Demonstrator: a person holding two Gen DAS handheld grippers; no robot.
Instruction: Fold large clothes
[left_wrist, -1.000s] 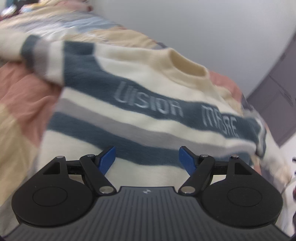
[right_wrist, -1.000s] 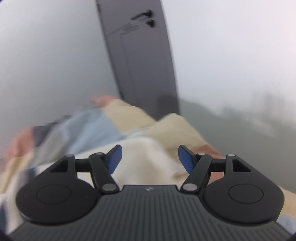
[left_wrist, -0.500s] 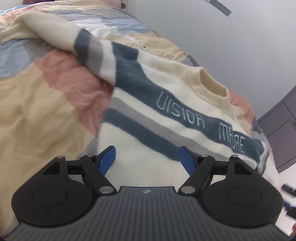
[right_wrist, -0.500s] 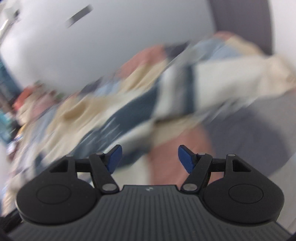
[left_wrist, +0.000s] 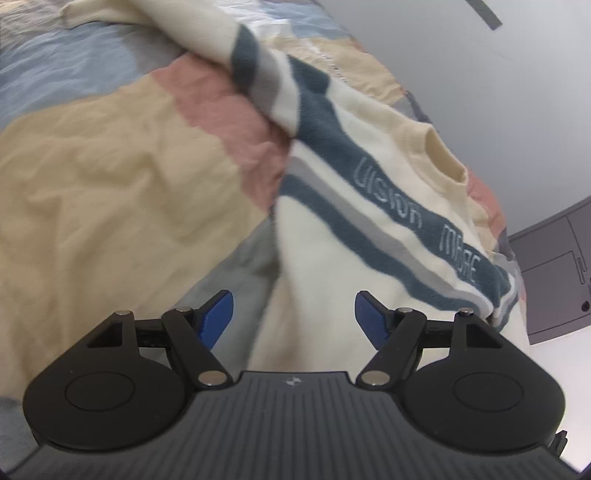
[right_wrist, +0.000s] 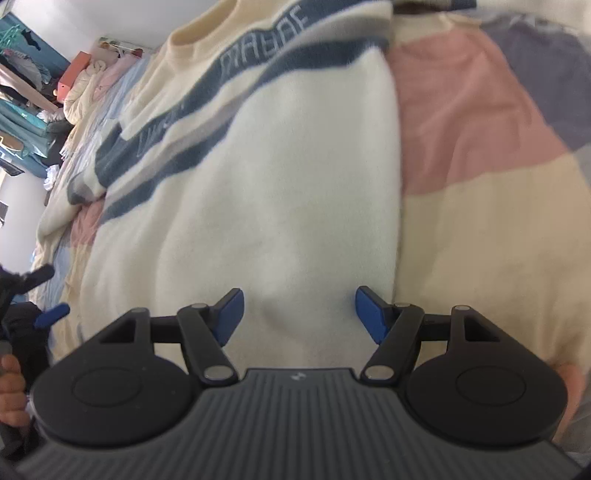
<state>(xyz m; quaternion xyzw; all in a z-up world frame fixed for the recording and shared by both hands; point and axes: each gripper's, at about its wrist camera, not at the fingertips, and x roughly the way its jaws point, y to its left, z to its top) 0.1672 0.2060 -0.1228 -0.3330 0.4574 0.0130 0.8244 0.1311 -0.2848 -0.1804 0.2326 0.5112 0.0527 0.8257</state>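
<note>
A cream sweater (left_wrist: 332, 266) with dark blue and grey stripes and lettering lies face up on a patchwork bedspread (left_wrist: 110, 184), one sleeve stretched away at the top. My left gripper (left_wrist: 293, 314) hovers over the sweater's side edge near the hem. Its jaws are closing with nothing pinched; the cloth only lies below the gap. In the right wrist view the sweater (right_wrist: 277, 184) fills the middle. My right gripper (right_wrist: 299, 314) stands open over the plain cream lower body, near its other side edge, gripping nothing. The left gripper's blue fingertip (right_wrist: 51, 315) shows at the far left.
The bedspread (right_wrist: 480, 184) has pink, yellow, grey and blue patches. A grey wardrobe (left_wrist: 554, 266) and a pale wall stand beyond the bed. Piled clothes and bedding (right_wrist: 85, 85) lie at the far end. A person's hand (right_wrist: 11, 384) shows at the left edge.
The left gripper slid sideways from over the chest to the sweater's side edge. The right gripper swung round from facing the wall and door to pointing down at the sweater's lower body.
</note>
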